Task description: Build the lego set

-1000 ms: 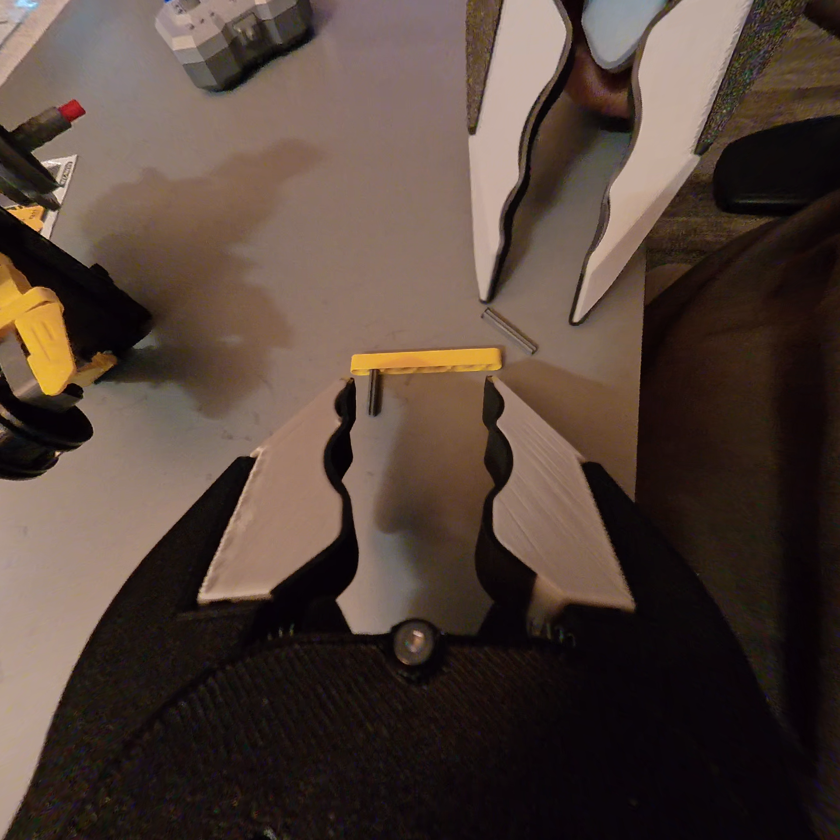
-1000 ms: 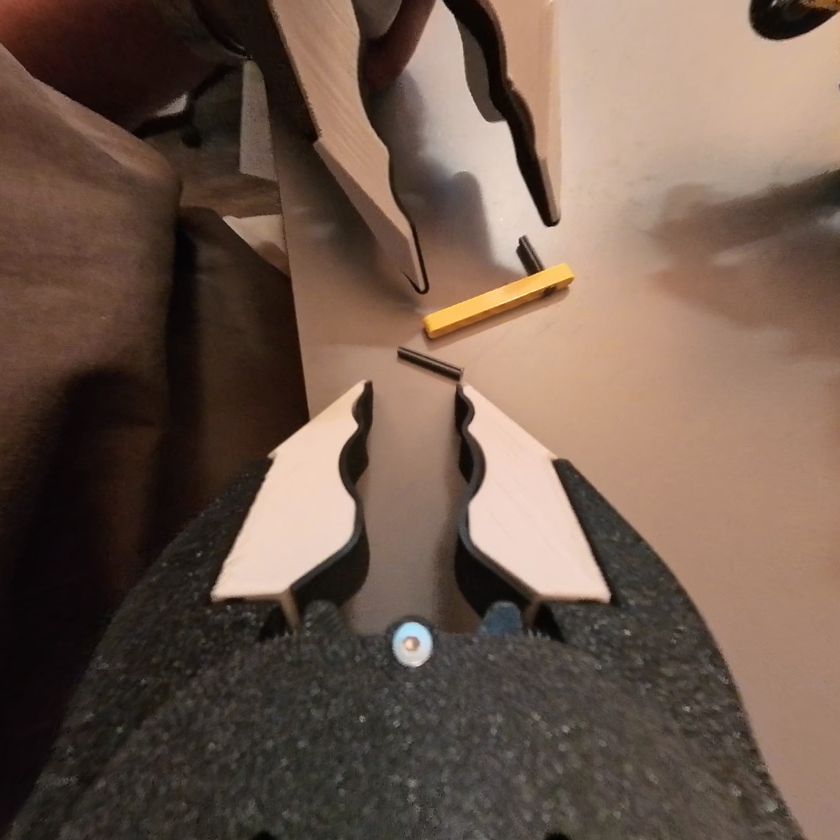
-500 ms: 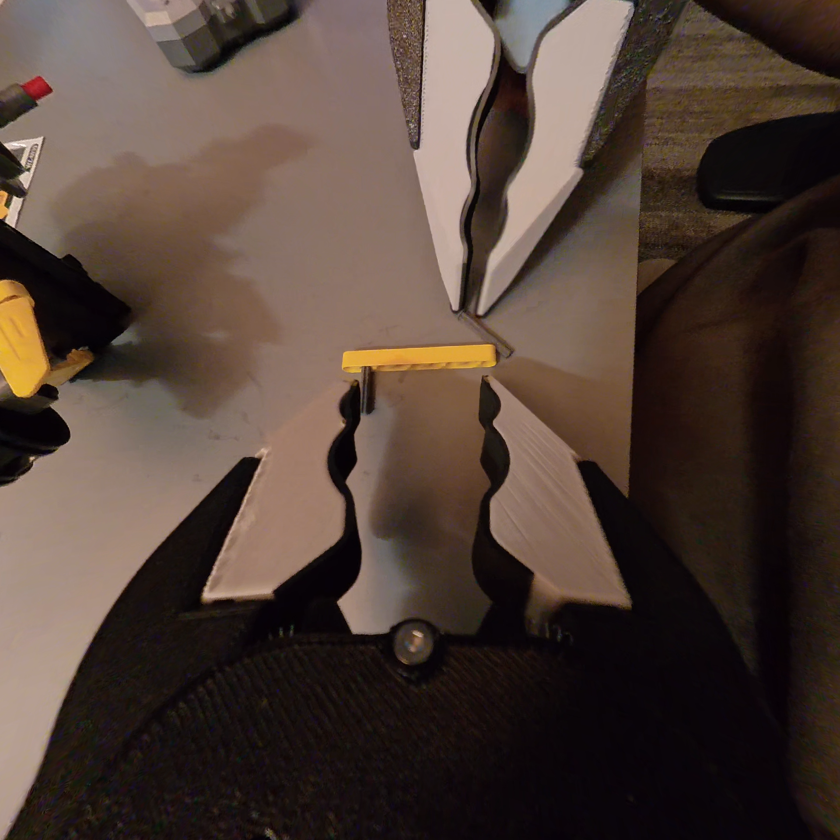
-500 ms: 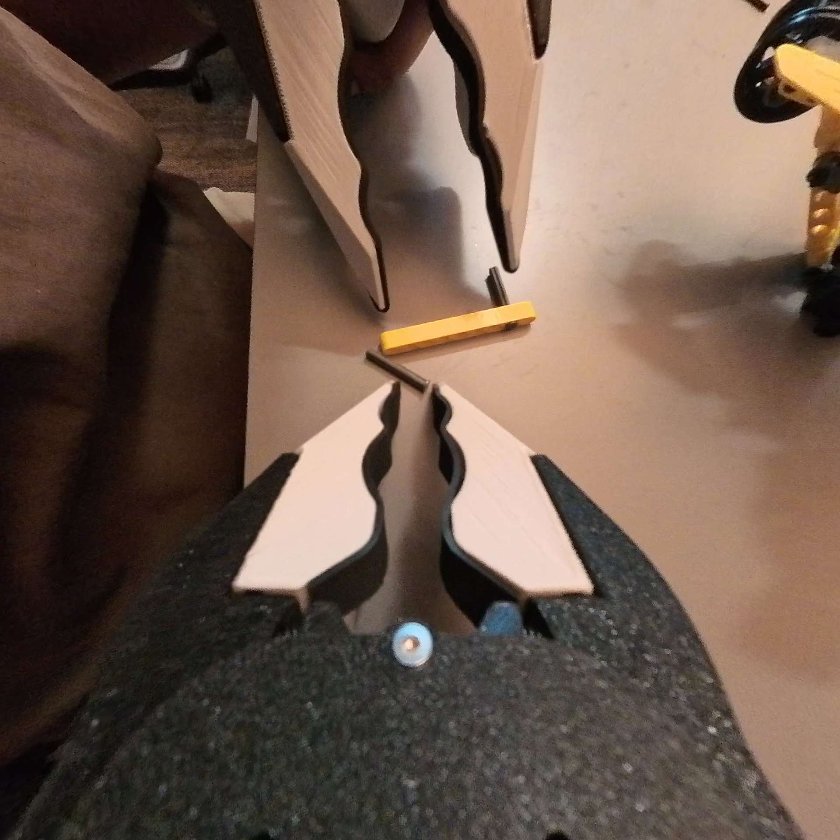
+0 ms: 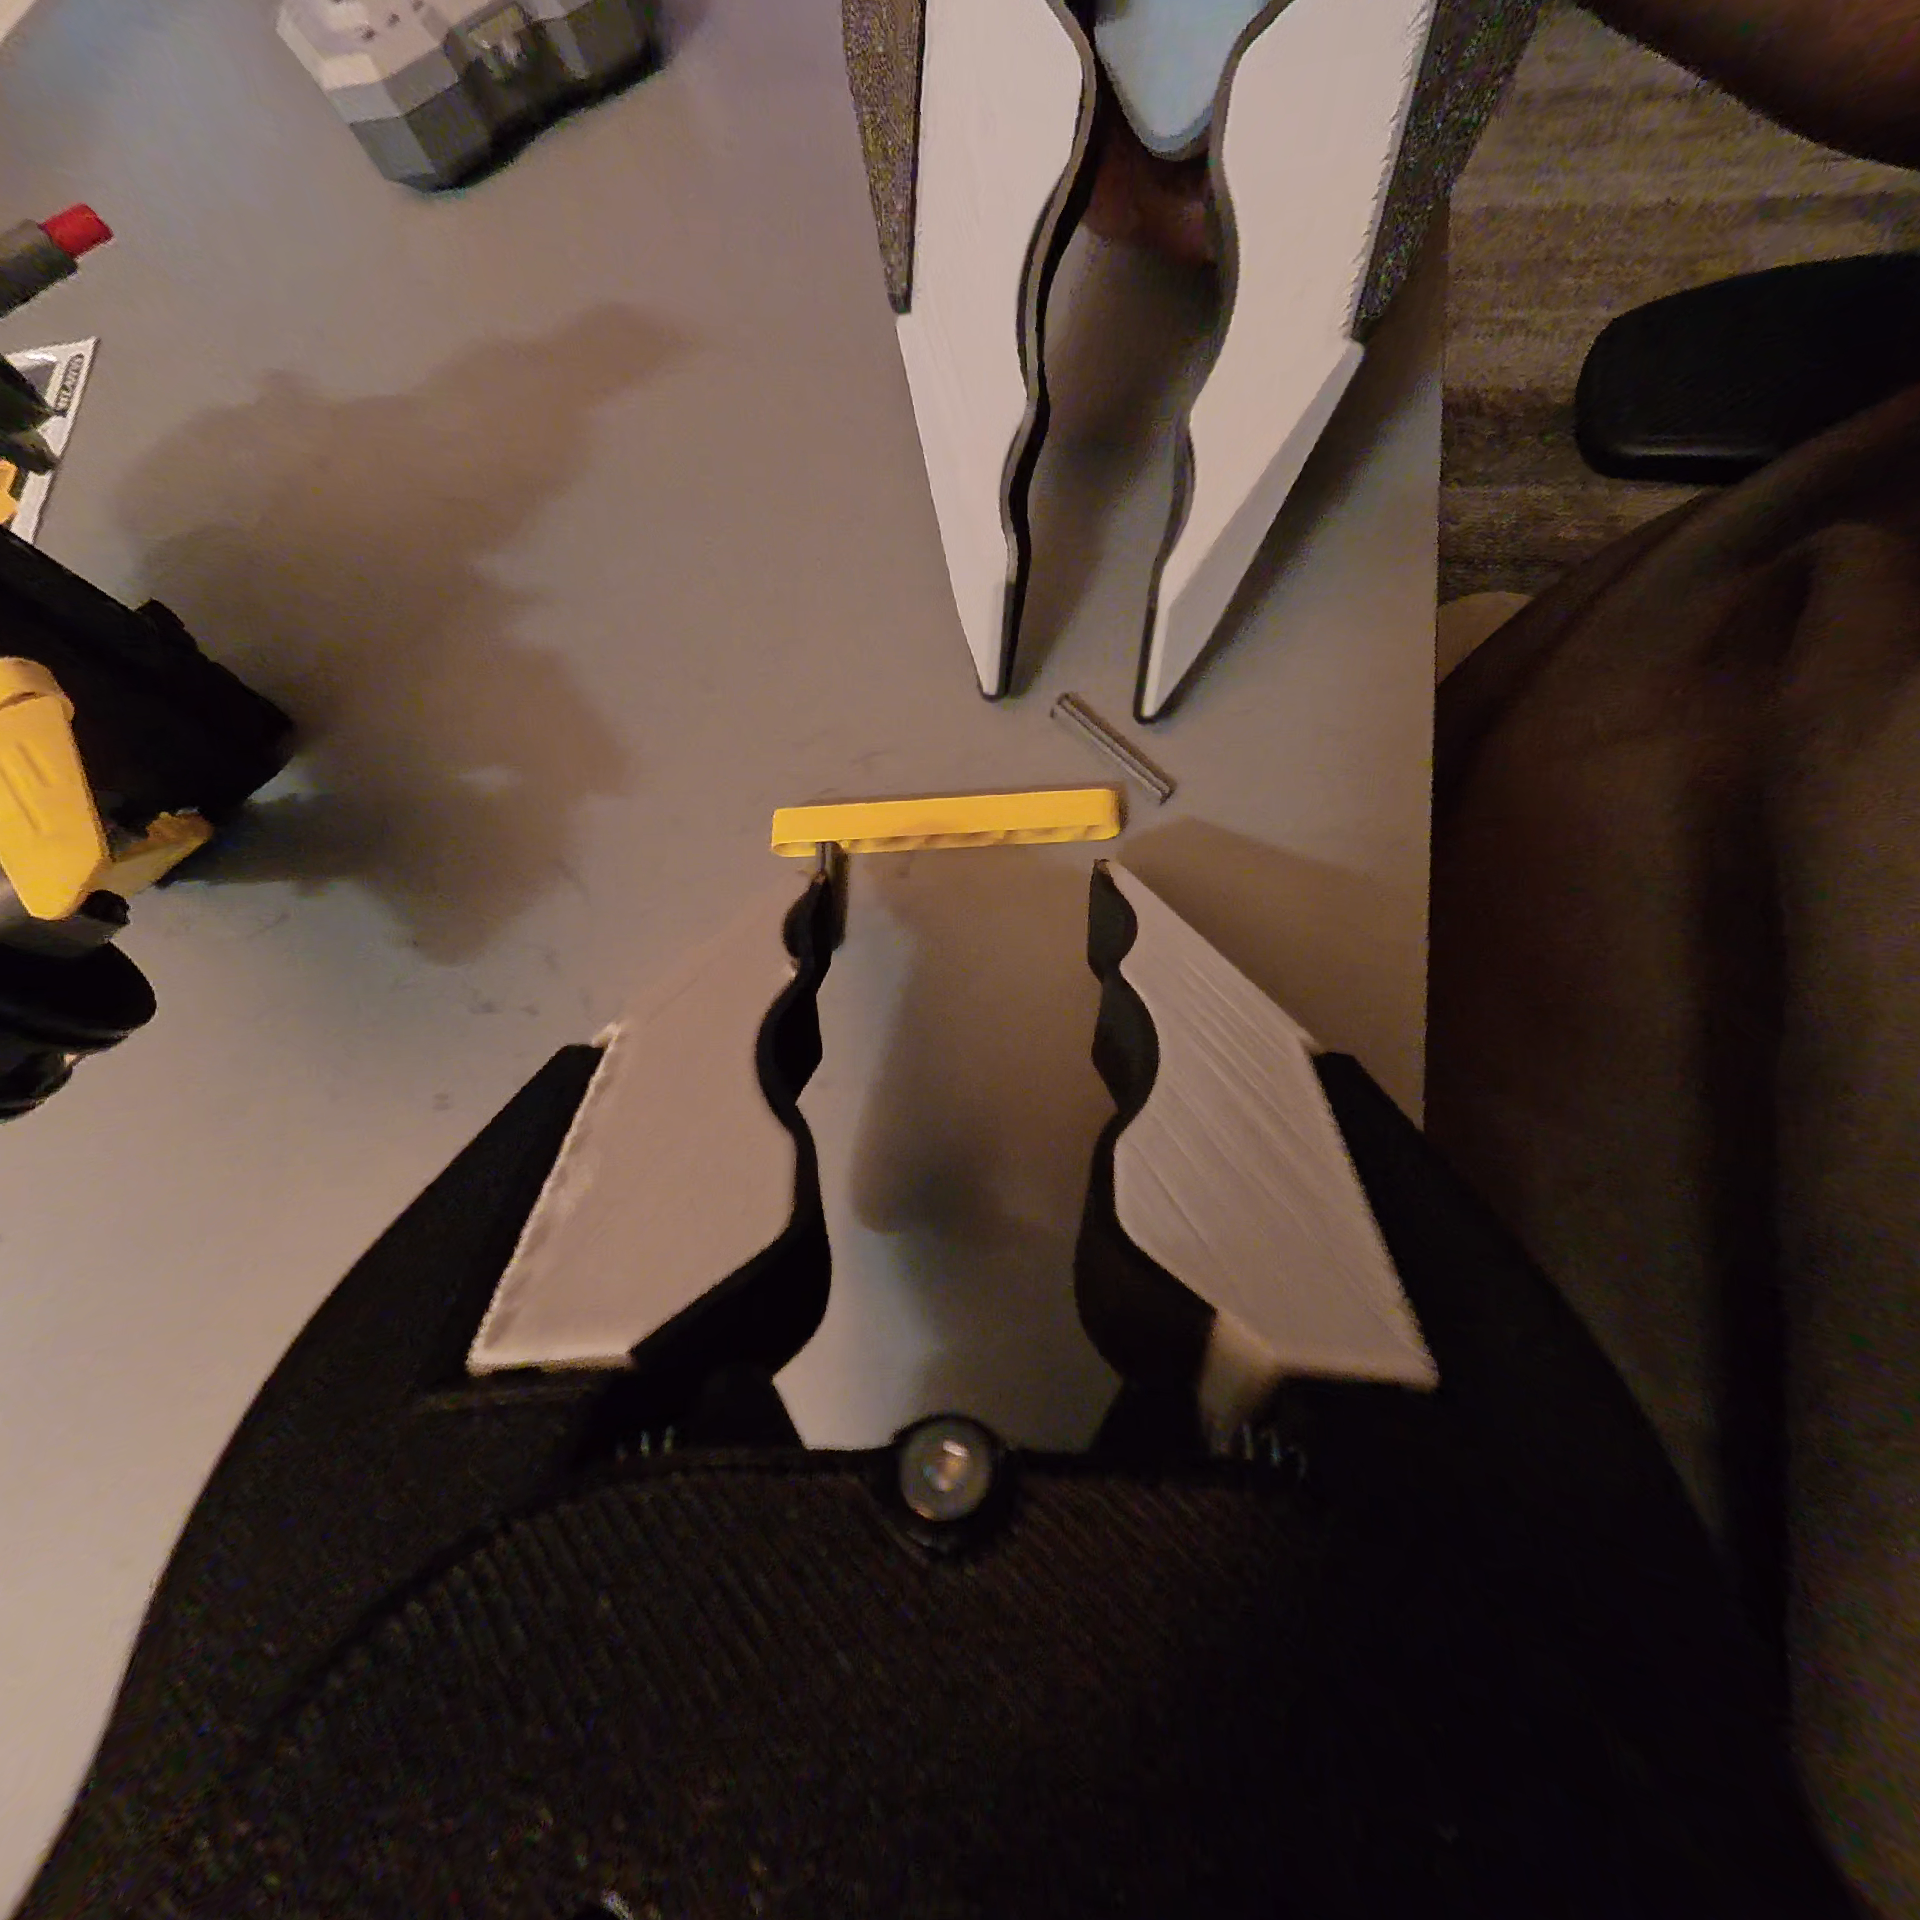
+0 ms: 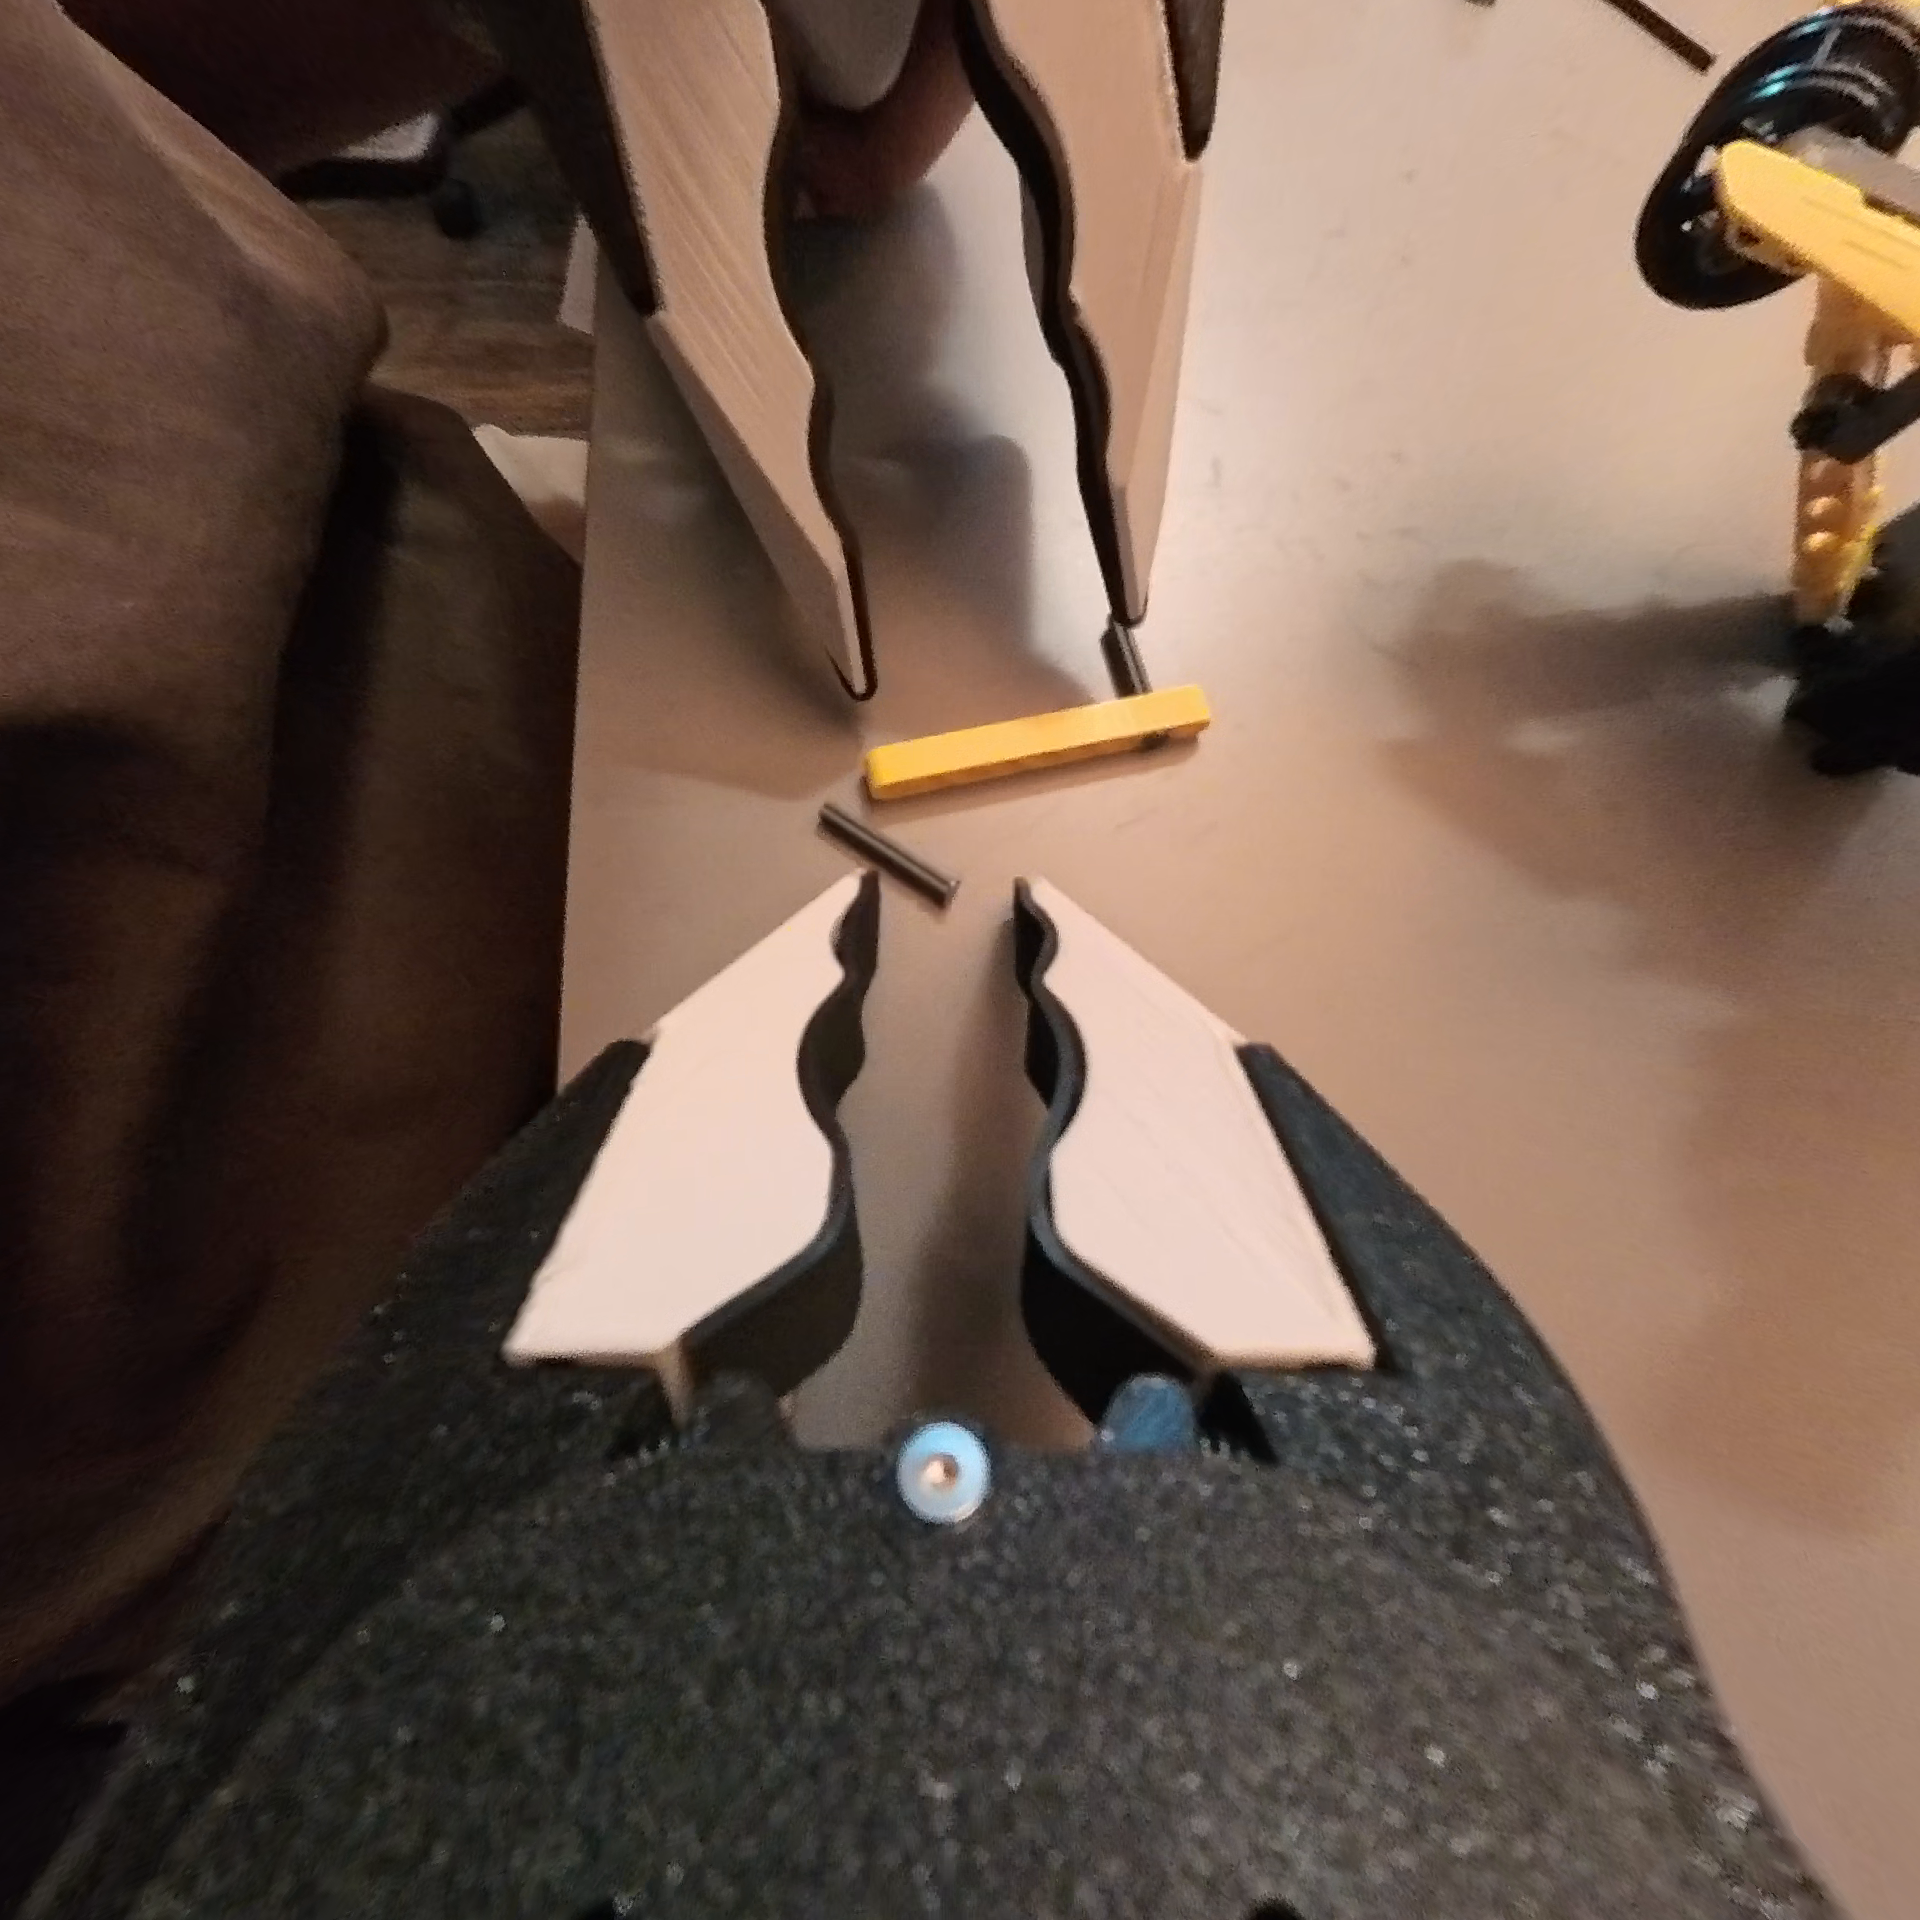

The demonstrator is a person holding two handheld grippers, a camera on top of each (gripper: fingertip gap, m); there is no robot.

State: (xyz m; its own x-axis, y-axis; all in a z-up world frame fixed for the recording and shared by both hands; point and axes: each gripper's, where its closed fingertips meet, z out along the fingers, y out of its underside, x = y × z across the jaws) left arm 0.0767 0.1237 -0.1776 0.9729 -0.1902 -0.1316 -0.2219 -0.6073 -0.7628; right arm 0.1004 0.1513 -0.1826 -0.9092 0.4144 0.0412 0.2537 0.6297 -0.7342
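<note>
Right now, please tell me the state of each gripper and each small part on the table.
left gripper: open, empty, tips at the yellow beam.
right gripper: open, empty, tips at the loose black pin.
yellow beam: flat on the table, a short pin at one end.
loose black pin: lying flat, apart from the beam.

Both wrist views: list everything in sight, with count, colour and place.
yellow beam: one, yellow, flat on the table between the two grippers.
dark pins: two; loose pin by the right tips, other pin at the beam's end.
wheeled model: one, yellow and black, far side.
grey block: one, grey, far edge.
table: one, grey.
armrest: one, black, off the table.
left hand-held gripper: open, empty.
right hand-held gripper: open, empty.
</note>
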